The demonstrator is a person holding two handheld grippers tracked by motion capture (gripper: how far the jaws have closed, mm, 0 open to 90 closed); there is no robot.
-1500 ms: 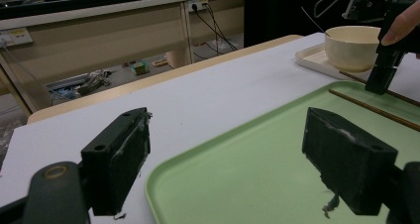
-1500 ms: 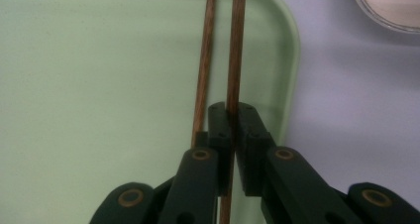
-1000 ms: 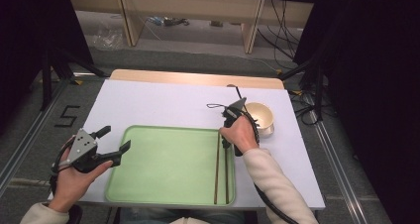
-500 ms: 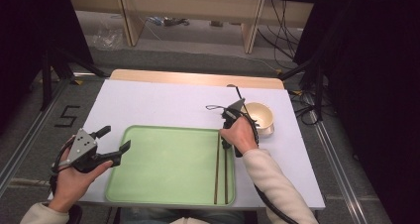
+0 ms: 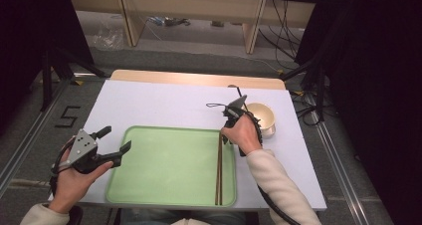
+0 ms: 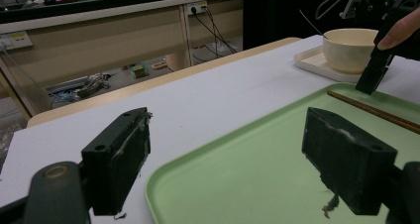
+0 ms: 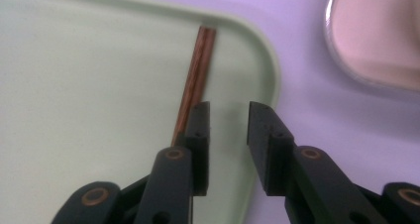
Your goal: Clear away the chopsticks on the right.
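Observation:
A pair of brown chopsticks (image 5: 218, 170) lies lengthwise along the right side of the green tray (image 5: 164, 165). My right gripper (image 5: 226, 135) points down over their far end, near the tray's back right corner. In the right gripper view its jaws (image 7: 229, 107) have just been opening and stand open, with bare tray (image 7: 99, 85) in the gap. The chopsticks (image 7: 198, 70) run just outside the left jaw and pass under it. My left gripper (image 5: 118, 139) hovers open and empty over the tray's left edge (image 6: 225, 130).
A cream bowl (image 5: 263, 116) stands on a small white plate just right of the tray's back corner, close to my right hand; it also appears beyond the chopsticks (image 6: 376, 110) as the bowl (image 6: 349, 48). White tabletop (image 5: 164, 103) lies behind the tray.

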